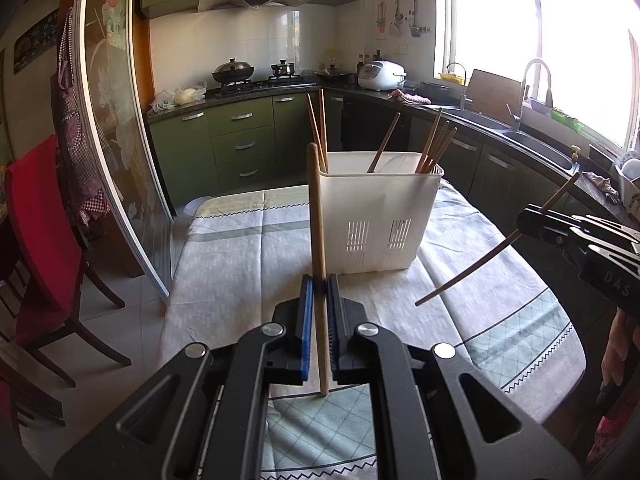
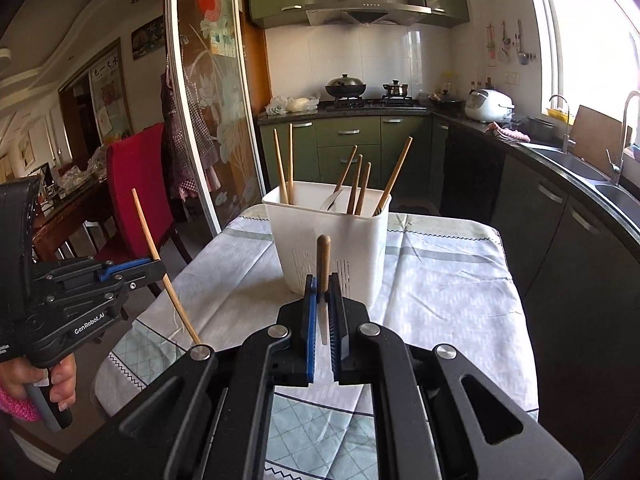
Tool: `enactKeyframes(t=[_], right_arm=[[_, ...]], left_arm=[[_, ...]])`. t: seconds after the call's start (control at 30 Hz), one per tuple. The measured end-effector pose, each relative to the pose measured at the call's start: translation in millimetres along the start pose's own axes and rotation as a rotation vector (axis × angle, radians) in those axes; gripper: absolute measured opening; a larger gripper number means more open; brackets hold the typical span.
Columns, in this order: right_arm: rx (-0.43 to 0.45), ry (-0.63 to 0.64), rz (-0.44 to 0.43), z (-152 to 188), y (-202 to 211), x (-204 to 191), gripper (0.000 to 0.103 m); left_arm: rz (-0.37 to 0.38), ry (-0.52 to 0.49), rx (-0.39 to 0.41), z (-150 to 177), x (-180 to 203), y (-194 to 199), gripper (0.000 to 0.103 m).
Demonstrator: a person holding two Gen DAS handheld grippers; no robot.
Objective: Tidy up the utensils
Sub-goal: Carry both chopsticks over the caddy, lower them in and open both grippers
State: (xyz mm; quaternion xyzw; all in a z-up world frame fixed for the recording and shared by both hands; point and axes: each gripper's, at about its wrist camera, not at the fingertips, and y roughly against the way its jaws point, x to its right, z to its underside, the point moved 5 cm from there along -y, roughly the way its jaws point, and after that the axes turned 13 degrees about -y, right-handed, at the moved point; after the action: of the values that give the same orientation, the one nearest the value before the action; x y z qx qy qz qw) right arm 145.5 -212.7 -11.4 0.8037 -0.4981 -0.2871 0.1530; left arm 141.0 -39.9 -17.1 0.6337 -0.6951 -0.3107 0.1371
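A white utensil basket [image 1: 376, 216] stands on the cloth-covered table [image 1: 240, 248] and holds several wooden chopsticks [image 1: 434, 144]; it also shows in the right wrist view [image 2: 328, 236]. My left gripper [image 1: 319, 286] is shut on a wooden chopstick [image 1: 316, 216], held upright just in front of the basket's left corner. My right gripper [image 2: 323, 286] is shut on a thin utensil with a wooden handle [image 2: 323, 260], held before the basket. The right gripper [image 1: 532, 222] shows at the right of the left wrist view, its utensil [image 1: 468, 272] slanting down. The left gripper [image 2: 154, 266] shows at the left of the right wrist view.
A red chair [image 1: 36, 216] stands left of the table by a sliding glass door [image 1: 116, 128]. Green cabinets [image 1: 240, 144], a stove with pots [image 1: 236, 72] and a rice cooker [image 1: 380, 74] are behind. A sink counter [image 1: 532, 136] runs along the right.
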Motion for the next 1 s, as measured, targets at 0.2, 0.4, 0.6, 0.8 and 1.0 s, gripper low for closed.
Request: enactKeyframes(t=[0.2, 0.4, 0.6, 0.8, 1.0], right_arm=[[-0.005, -0.006, -0.001, 5.6, 4.2, 5.2, 0.006], [-0.020, -0.014, -0.002, 12.5, 1.6, 8.7, 0.006], [-0.013, -0.021, 0.002, 11.7, -1.4, 8.9, 0.006], [-0.008, -0.010, 0.007, 12.6, -2.7, 7.5, 0.006], [-0.013, -0.009, 0.005, 14.5, -3.8, 7.5, 0.006]], left_arm=[[-0.004, -0.006, -0.003, -0.3, 1.2, 1.0, 0.007], [-0.005, -0.008, -0.002, -0.5, 1.1, 1.2, 0.007], [-0.004, -0.009, -0.002, -0.2, 0.8, 0.7, 0.007], [0.002, -0.004, -0.002, 0.0, 0.3, 0.1, 0.007], [0.013, 0.006, 0.001, -4.3, -2.3, 1.6, 0.006]])
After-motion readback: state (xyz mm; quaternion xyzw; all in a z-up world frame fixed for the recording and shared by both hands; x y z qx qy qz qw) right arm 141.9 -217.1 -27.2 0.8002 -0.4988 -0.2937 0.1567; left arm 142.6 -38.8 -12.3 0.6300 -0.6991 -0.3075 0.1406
